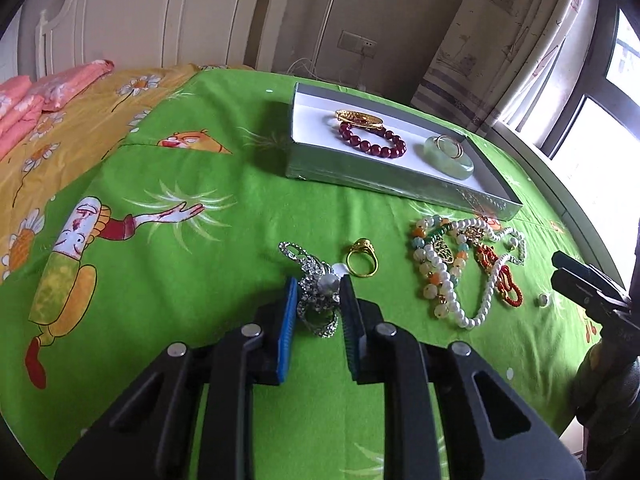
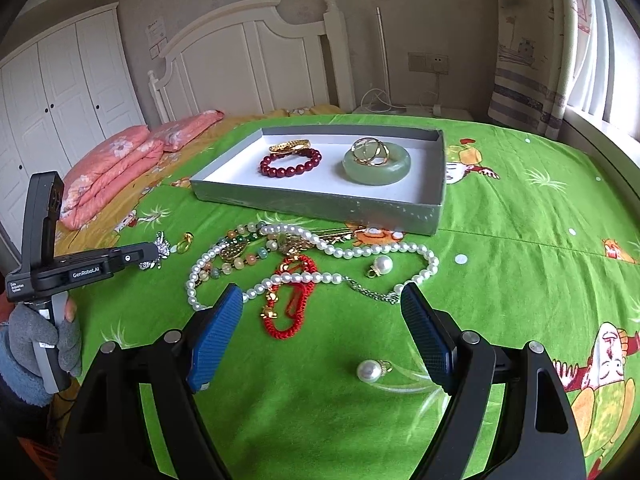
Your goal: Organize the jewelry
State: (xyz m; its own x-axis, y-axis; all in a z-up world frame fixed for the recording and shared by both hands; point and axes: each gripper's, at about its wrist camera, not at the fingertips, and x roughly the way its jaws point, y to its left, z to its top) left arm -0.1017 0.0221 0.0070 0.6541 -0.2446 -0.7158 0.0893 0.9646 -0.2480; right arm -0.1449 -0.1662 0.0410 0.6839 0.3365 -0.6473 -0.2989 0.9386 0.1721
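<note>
My left gripper (image 1: 319, 282) is shut on a silver rhinestone brooch (image 1: 316, 292) low over the green sheet; it also shows at the left of the right wrist view (image 2: 154, 254). A gold ring (image 1: 361, 259) lies just right of it. A grey tray (image 2: 434, 216) holds a dark red bead bracelet (image 2: 291, 162), a gold piece (image 2: 289, 145) and a jade bangle (image 2: 377, 166) with gold rings on it. My right gripper (image 2: 321, 300) is open above a tangle of pearl necklace (image 2: 304, 278), red cord (image 2: 289, 300) and coloured beads. Two loose pearl earrings (image 2: 370, 370) lie nearby.
The bed has a green cartoon sheet (image 2: 520, 280), a yellow quilt and pink pillows (image 2: 116, 168) at the left. A white headboard, wardrobe, wall sockets and curtained window stand behind. A gloved hand (image 2: 44, 340) holds the left gripper.
</note>
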